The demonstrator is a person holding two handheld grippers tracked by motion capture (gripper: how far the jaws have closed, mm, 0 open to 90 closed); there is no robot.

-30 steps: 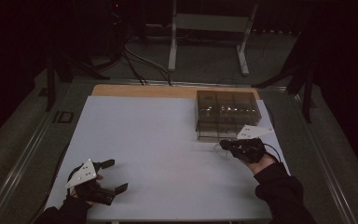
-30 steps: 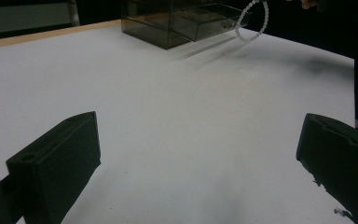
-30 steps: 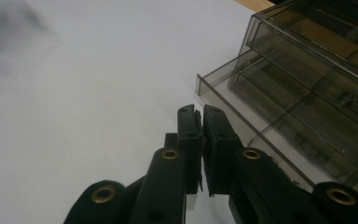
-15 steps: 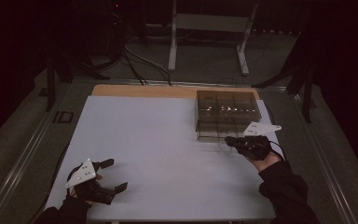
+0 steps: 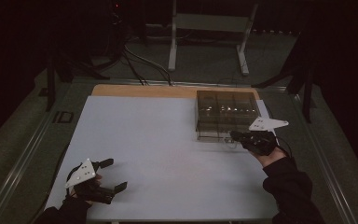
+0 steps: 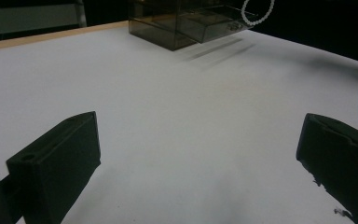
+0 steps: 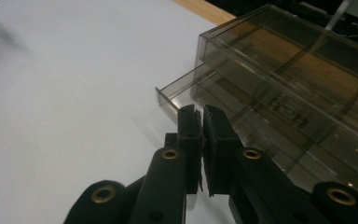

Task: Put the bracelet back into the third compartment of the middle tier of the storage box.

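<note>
Resting low at the near left corner of the white table (image 5: 158,154), the left gripper (image 5: 108,175) has its jaws spread wide with nothing between them; its own view looks across bare tabletop toward the far side. Well apart from it, on the right, the right gripper (image 5: 233,135) sits just in front of a smoky clear plastic drawer box (image 5: 226,112), and its jaws are pressed nearly together. In the right gripper view the two fingertips (image 7: 200,122) meet with a thin gap just beside the front corner of a drawer (image 7: 179,95) that stands pulled out from the box's lower row. In the left gripper view a loop of white beads (image 6: 257,11) hangs in the air beside the open drawer, at the spot where the right gripper's tips are; the grip itself is too small and cut off to see, so whether the beads are pinched between the pads cannot be told for sure.

The box stands at the far right of the table, on the edge where the white sheet gives way to a strip of bare wood (image 5: 140,90). Between the two grippers the tabletop is open. Behind the table, cables (image 5: 137,60) trail over the dark floor, and a light metal stand (image 5: 209,32) rises beyond them.
</note>
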